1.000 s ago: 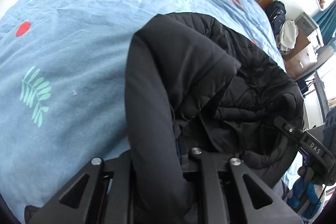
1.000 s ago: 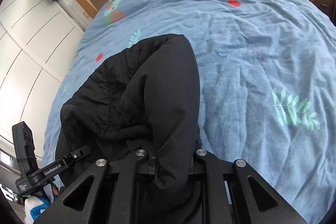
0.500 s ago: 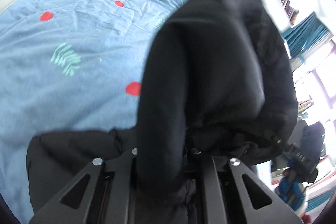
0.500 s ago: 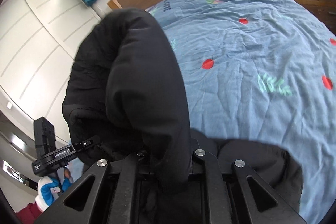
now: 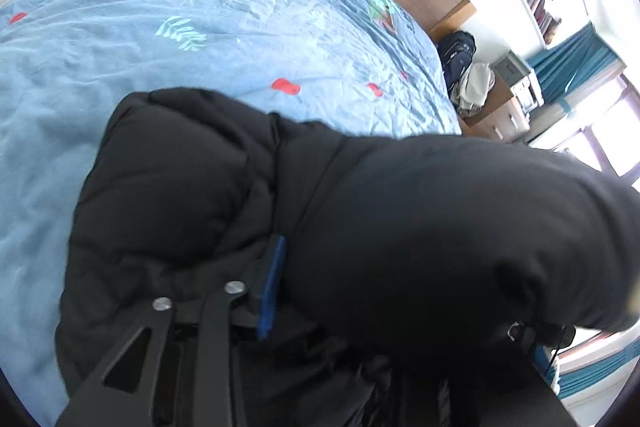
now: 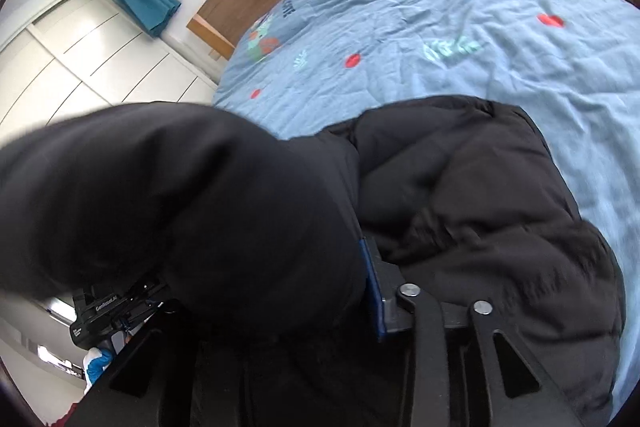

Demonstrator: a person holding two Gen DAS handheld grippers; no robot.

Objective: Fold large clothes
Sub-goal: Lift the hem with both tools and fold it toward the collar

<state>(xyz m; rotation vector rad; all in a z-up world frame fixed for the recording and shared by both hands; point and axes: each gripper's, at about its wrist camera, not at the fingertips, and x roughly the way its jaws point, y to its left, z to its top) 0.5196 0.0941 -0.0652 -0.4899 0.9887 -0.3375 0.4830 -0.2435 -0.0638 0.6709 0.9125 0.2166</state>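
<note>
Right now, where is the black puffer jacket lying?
The black puffer jacket lies on the blue bedspread at the near edge of the bed, filling the lower half of both wrist views, with one fold bunched over each gripper.

Black puffer jacket (image 5: 180, 187) I see folded on the blue bedspread (image 5: 200, 39), quilted lower layer lying flat, smooth padded upper fold draped over it close to my cameras, bulging and blurred
</note>
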